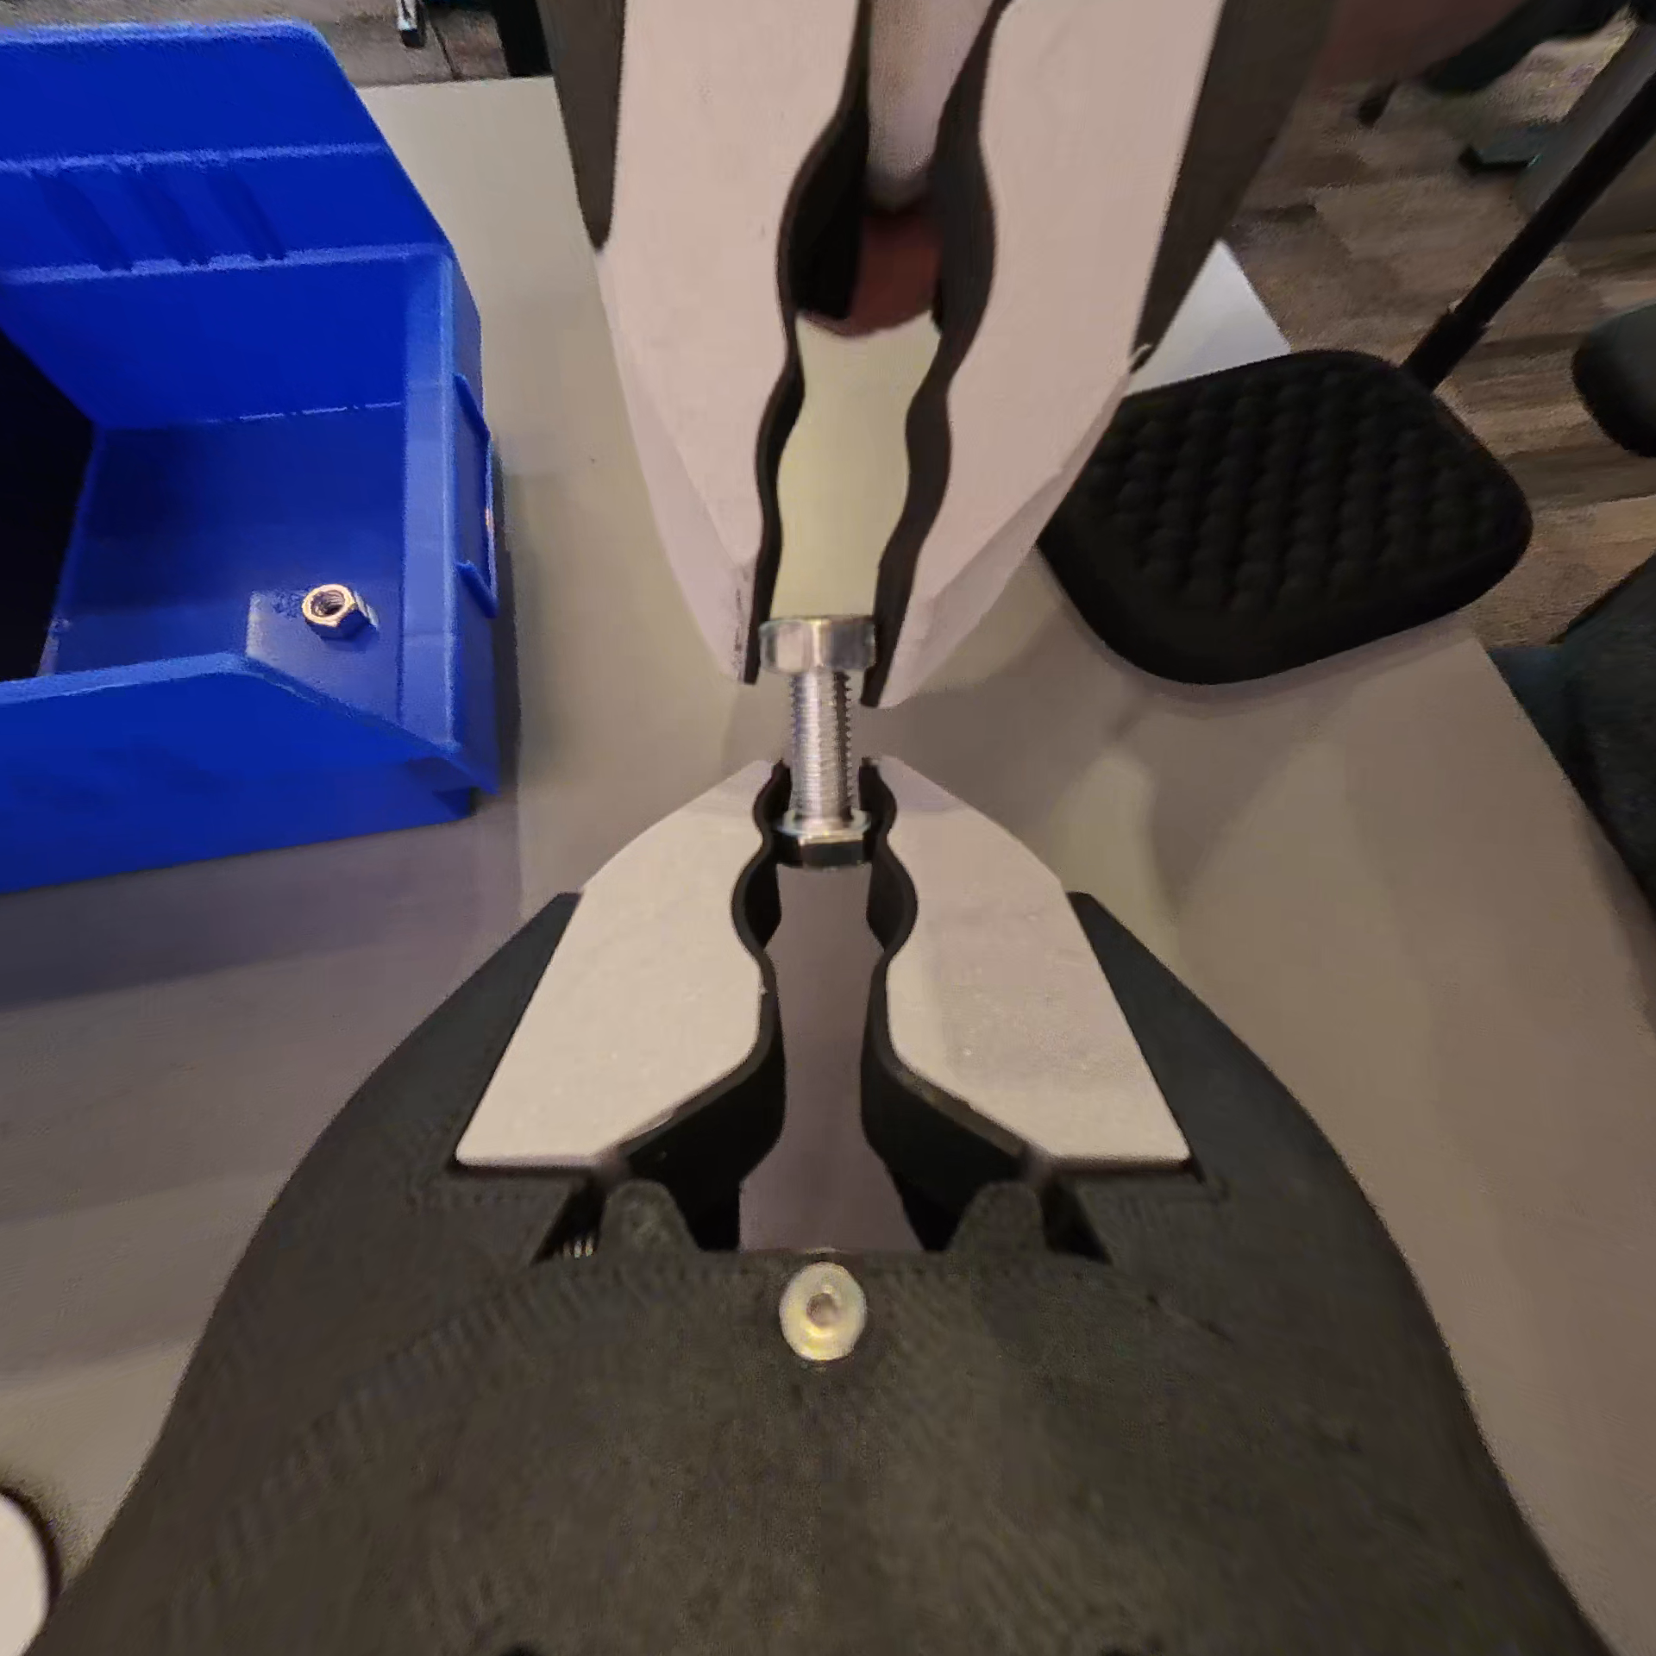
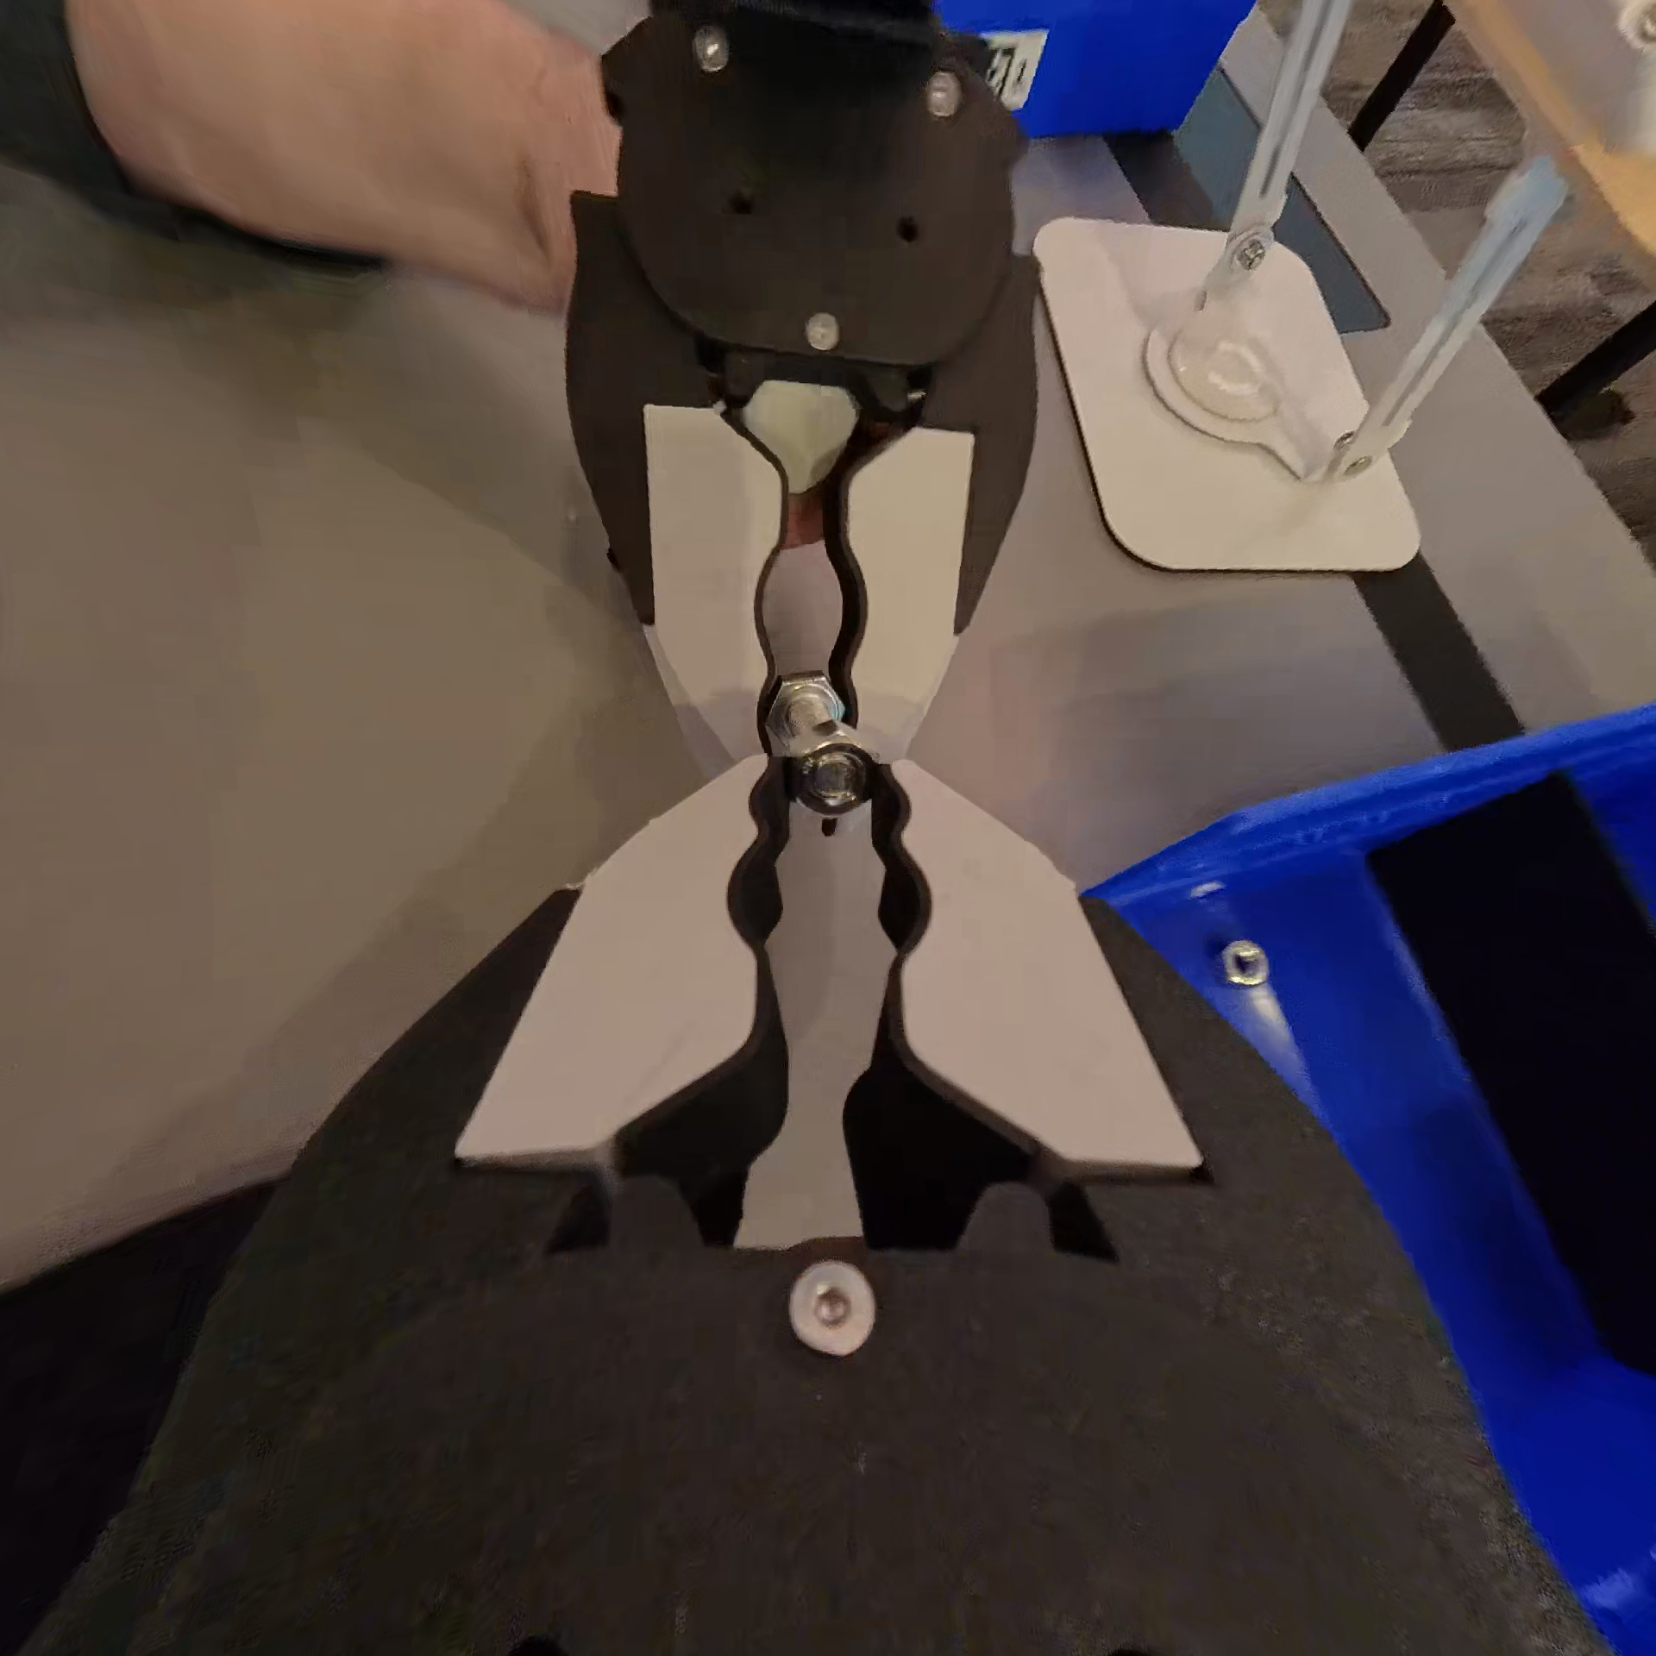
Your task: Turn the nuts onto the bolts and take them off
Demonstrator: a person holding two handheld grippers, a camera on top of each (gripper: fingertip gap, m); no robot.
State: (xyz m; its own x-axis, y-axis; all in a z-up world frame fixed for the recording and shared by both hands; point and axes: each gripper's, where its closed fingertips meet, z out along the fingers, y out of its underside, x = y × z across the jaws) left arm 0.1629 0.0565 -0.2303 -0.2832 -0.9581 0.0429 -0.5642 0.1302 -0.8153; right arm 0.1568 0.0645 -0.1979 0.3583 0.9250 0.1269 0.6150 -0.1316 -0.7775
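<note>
A silver bolt (image 1: pixel 820 744) is held in the air between the two grippers, above the grey table (image 1: pixel 224 1030). In the left wrist view, my left gripper (image 1: pixel 824 793) is shut on the bolt's hex head (image 1: pixel 824 842). My right gripper (image 1: pixel 815 681) comes in from the far side and is shut on the nut (image 1: pixel 815 647) at the bolt's other end. In the right wrist view, my right gripper (image 2: pixel 829 793) grips the nut (image 2: pixel 829 778) seen end-on. My left gripper (image 2: pixel 806 717) faces it, holding the head (image 2: pixel 800 708).
A blue bin (image 1: pixel 224 466) stands to the left with a loose nut (image 1: pixel 333 609) inside; the bin (image 2: pixel 1326 1030) and nut (image 2: pixel 1244 963) also show in the right wrist view. A clear stand on a white base (image 2: pixel 1254 502) stands at the back. A black chair seat (image 1: pixel 1281 511) is beyond the table edge. A hand (image 2: pixel 314 134) holds the left gripper. Left tips and right tips are each some 30 centimetres from the white base (image 2: pixel 1254 502).
</note>
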